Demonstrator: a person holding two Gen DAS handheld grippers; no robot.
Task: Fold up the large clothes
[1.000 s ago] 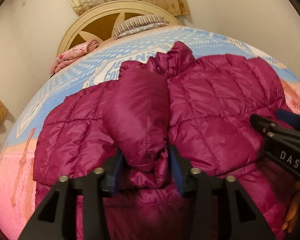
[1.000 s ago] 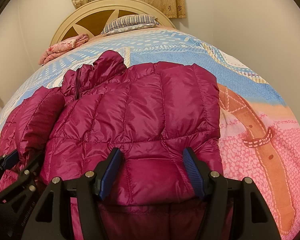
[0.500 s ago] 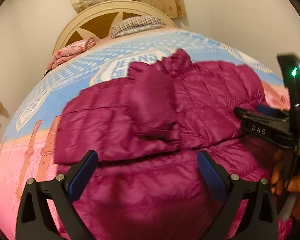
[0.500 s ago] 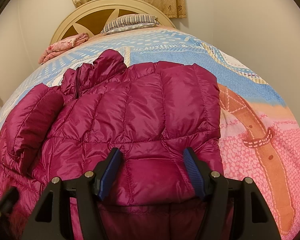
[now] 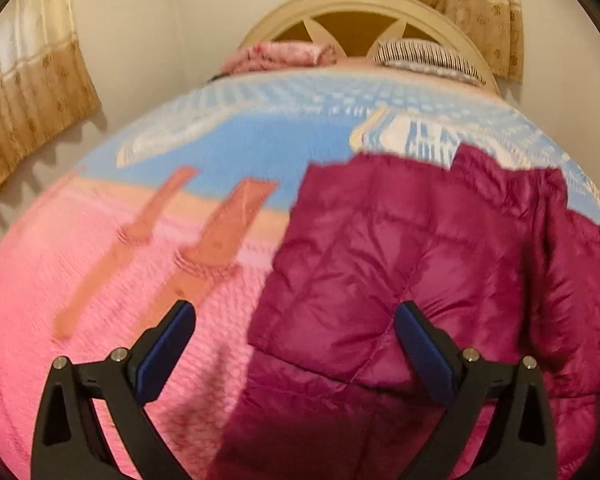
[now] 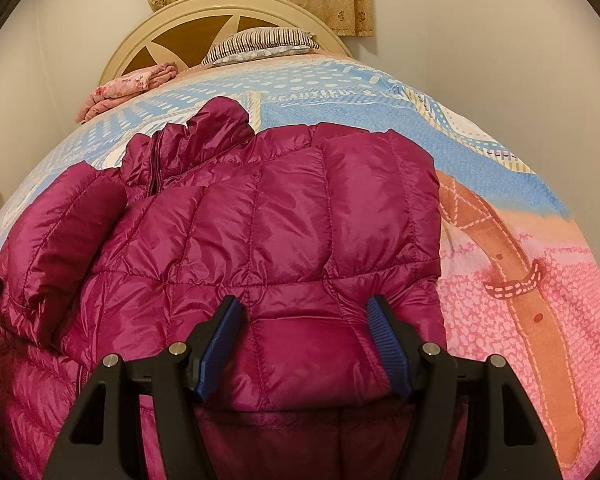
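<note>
Already half done: the jacket (image 6: 236,240) lay on the bed (image 6: 520,312), both sides turned in over the middle, the left sleeve (image 6: 60,240) laid across the front. Judged still to come: folding hem toward collar. Left gripper (image 5: 296,352) stood wide, jaws parted to their full spread, nothing pinched; it hung over the jacket's left edge, one finger (image 5: 168,348) above bare bedspread. Right gripper (image 6: 304,344) was closed on a thick fold of the jacket's near panel, pads (image 6: 384,340) pressing its sides.
</note>
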